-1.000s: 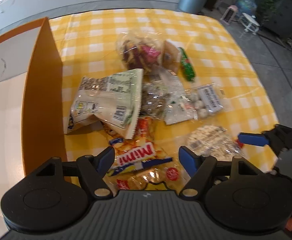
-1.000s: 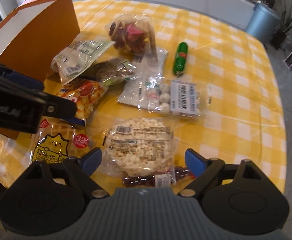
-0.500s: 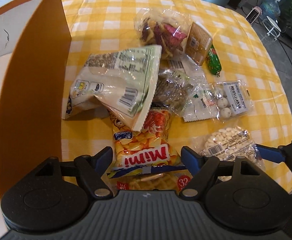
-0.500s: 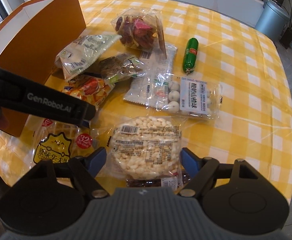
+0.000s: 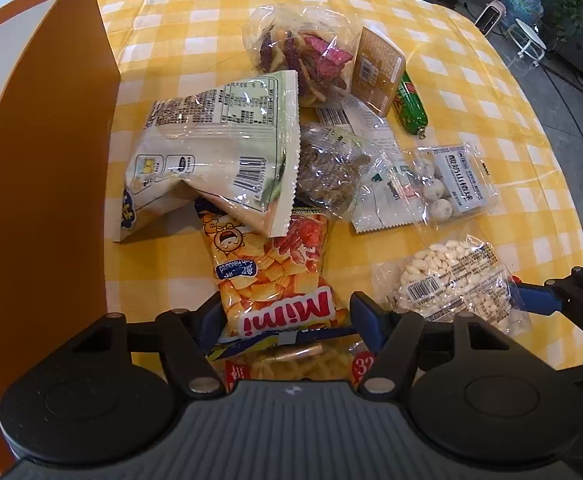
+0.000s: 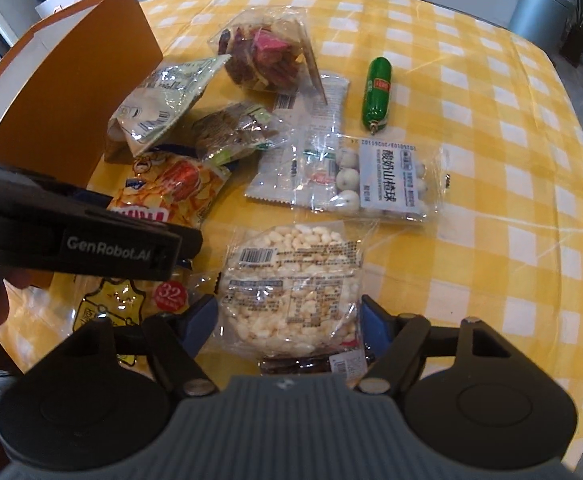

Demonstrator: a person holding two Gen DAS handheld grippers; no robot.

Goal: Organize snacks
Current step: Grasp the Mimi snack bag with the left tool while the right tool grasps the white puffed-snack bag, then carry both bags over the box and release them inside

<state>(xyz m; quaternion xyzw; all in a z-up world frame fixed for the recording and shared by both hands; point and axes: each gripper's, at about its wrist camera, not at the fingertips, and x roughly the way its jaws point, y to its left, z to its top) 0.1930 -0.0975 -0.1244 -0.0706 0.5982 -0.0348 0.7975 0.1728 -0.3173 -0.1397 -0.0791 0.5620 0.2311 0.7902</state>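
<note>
Several snack packs lie on a yellow checked tablecloth (image 5: pixel 471 92). My left gripper (image 5: pixel 287 314) is open, its fingers on either side of the near end of an orange Mimi chip bag (image 5: pixel 275 276). My right gripper (image 6: pixel 287 320) is open, its fingers on either side of a clear pack of white puffed rice (image 6: pixel 291 288), also in the left wrist view (image 5: pixel 447 280). A pale green bag (image 5: pixel 219 152) leans against an orange box wall (image 5: pixel 47 184). A green sausage (image 6: pixel 377 90) lies farther off.
A clear bag of vegetable chips (image 5: pixel 303 52), a pack of white balls (image 6: pixel 383 184), a dark snack pack (image 6: pixel 231 128) and a waffle pack (image 6: pixel 123 300) lie around. The left gripper's body (image 6: pixel 83 236) crosses the right wrist view. A grey bin (image 6: pixel 539 0) stands beyond the table.
Both grippers have moved forward and lower toward the snacks. The left fingers now straddle the Mimi bag and the right fingers straddle the puffed rice pack.
</note>
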